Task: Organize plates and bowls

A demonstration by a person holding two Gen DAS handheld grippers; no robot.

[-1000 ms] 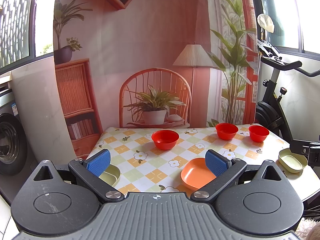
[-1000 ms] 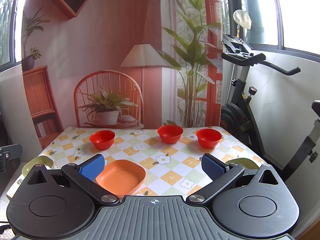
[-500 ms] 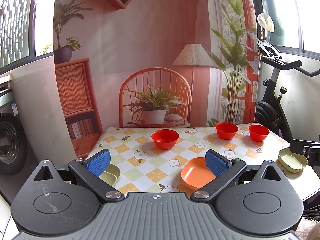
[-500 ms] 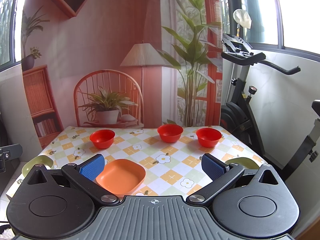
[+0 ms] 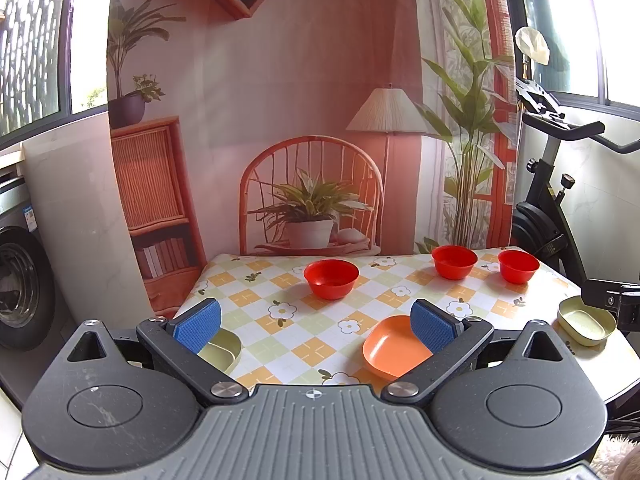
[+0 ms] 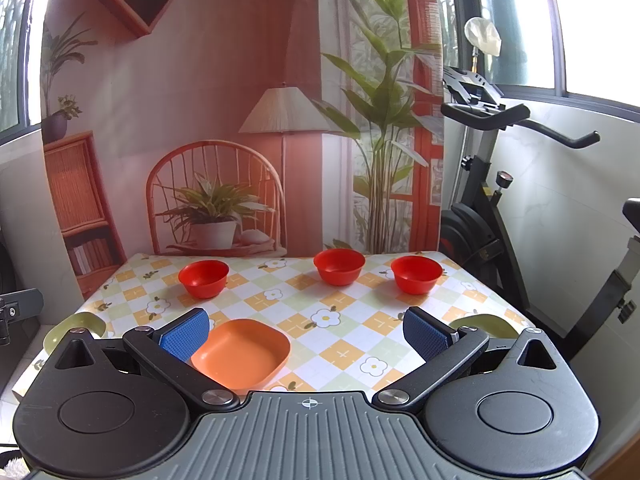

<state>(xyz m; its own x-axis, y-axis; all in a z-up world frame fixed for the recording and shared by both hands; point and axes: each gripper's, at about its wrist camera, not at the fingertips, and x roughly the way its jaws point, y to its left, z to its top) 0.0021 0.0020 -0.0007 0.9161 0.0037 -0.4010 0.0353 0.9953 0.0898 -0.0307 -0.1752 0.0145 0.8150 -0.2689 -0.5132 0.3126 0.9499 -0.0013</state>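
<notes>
An orange plate (image 6: 242,354), squarish with rounded corners and a smooth matte finish, is seen at the near middle of the table (image 6: 344,320); its near-left corner is covered by the right gripper's (image 6: 306,330) blue ribbed pad. In the left wrist view the same plate is half masked by the left gripper's (image 5: 316,322) pad. Three glossy red bowls (image 6: 203,279) (image 6: 339,266) (image 6: 416,274) are set in a row at the far side, well apart. Two pale green plates (image 6: 76,330) (image 6: 482,326) are placed at the near corners, each largely hidden behind gripper arms. The table is covered by a checked, flower-printed cloth. Both grippers are held spread wide, nothing between their fingers. An exercise bike (image 6: 500,200) is cut off at the right.
</notes>
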